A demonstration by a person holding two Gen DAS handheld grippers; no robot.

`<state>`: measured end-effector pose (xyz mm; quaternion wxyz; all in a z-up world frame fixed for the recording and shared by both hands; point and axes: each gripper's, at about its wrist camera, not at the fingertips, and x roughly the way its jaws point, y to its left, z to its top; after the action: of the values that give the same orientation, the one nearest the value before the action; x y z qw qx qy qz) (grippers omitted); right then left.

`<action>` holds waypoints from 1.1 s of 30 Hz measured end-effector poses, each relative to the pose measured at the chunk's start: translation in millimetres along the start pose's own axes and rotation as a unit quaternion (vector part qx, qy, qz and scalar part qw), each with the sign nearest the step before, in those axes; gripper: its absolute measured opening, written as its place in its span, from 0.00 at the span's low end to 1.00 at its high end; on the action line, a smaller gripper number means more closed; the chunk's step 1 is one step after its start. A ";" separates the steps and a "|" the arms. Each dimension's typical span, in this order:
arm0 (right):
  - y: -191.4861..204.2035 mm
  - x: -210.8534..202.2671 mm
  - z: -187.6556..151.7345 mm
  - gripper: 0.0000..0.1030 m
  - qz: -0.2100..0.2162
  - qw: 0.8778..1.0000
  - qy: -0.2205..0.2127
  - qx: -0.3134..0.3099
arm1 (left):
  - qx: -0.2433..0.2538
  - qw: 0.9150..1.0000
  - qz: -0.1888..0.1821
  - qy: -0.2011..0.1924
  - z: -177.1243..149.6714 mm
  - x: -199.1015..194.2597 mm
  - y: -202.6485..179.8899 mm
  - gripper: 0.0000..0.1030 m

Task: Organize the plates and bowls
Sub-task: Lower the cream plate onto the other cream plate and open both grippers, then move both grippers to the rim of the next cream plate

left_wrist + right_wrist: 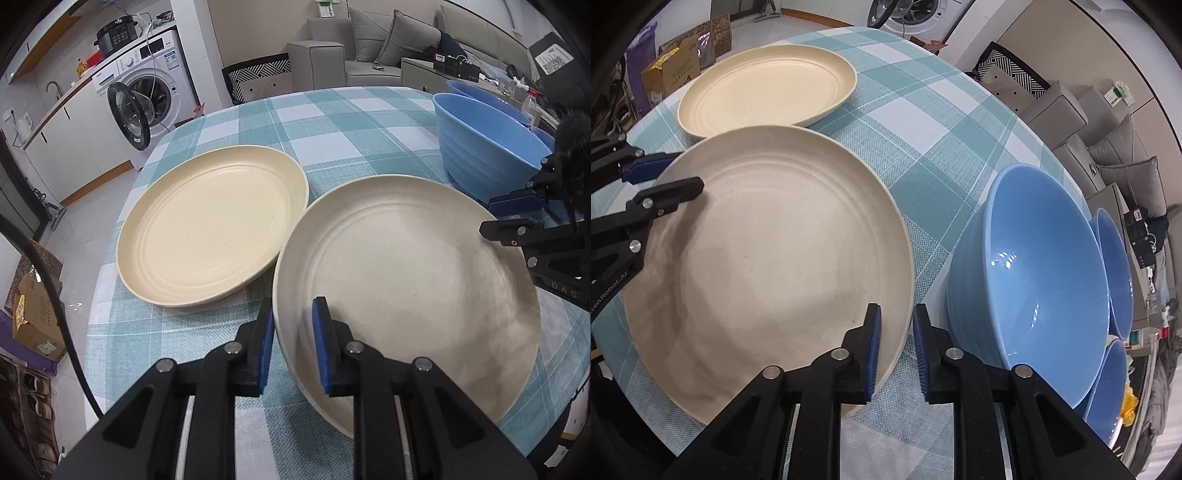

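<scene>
A pale beige plate (406,273) is held between both grippers above the checked tablecloth; it also shows in the right wrist view (768,243). My left gripper (293,343) is shut on its near rim. My right gripper (895,347) is shut on the opposite rim, and shows at the right of the left wrist view (502,218). A yellowish plate (210,225) lies on the table beside it, seemingly atop another plate; it appears in the right wrist view (764,88). Blue bowls (1045,280) stand to the right.
The round table with the teal checked cloth (332,125) carries everything. Two smaller blue bowls (1115,273) sit behind the big one. A washing machine (155,85) with its door open, a sofa (388,44) and cardboard boxes (33,314) surround the table.
</scene>
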<state>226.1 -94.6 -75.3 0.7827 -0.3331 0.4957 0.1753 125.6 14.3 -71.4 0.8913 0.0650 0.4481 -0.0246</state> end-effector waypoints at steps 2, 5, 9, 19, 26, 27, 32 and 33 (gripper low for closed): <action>-1.6 -4.7 0.2 0.24 0.012 1.000 -0.008 0.006 | -0.010 1.000 -0.016 -0.008 0.3 -6.6 4.1 0.22; -6.5 -14.9 1.5 0.37 0.041 0.999 -0.022 0.023 | -0.024 0.999 -0.036 -0.026 1.8 -21.9 12.8 0.31; -15.9 -32.3 6.4 0.45 0.076 0.995 -0.047 0.051 | -0.052 0.996 -0.043 -0.055 4.1 -45.8 31.6 0.46; -25.9 -72.2 28.7 0.97 0.155 0.976 -0.119 0.100 | -0.126 0.987 -0.034 -0.089 6.3 -79.5 92.3 0.98; -36.5 -78.4 49.5 1.00 0.193 0.962 -0.137 0.138 | -0.161 0.982 -0.018 -0.094 7.0 -76.5 120.7 1.00; -38.5 -77.0 52.4 1.00 0.196 0.960 -0.137 0.143 | -0.164 0.982 -0.016 -0.094 7.4 -75.5 122.8 1.00; -44.1 -72.1 68.6 1.00 0.201 0.956 -0.135 0.165 | -0.171 0.981 -0.003 -0.096 14.4 -71.2 137.4 1.00; -44.1 -71.0 71.5 1.00 0.202 0.956 -0.135 0.166 | -0.173 0.980 0.001 -0.097 16.1 -70.5 139.9 1.00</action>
<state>268.1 -72.5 23.9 0.8348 -0.0650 0.4644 0.2884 110.6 149.6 7.7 0.9282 -0.0925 0.3573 0.0475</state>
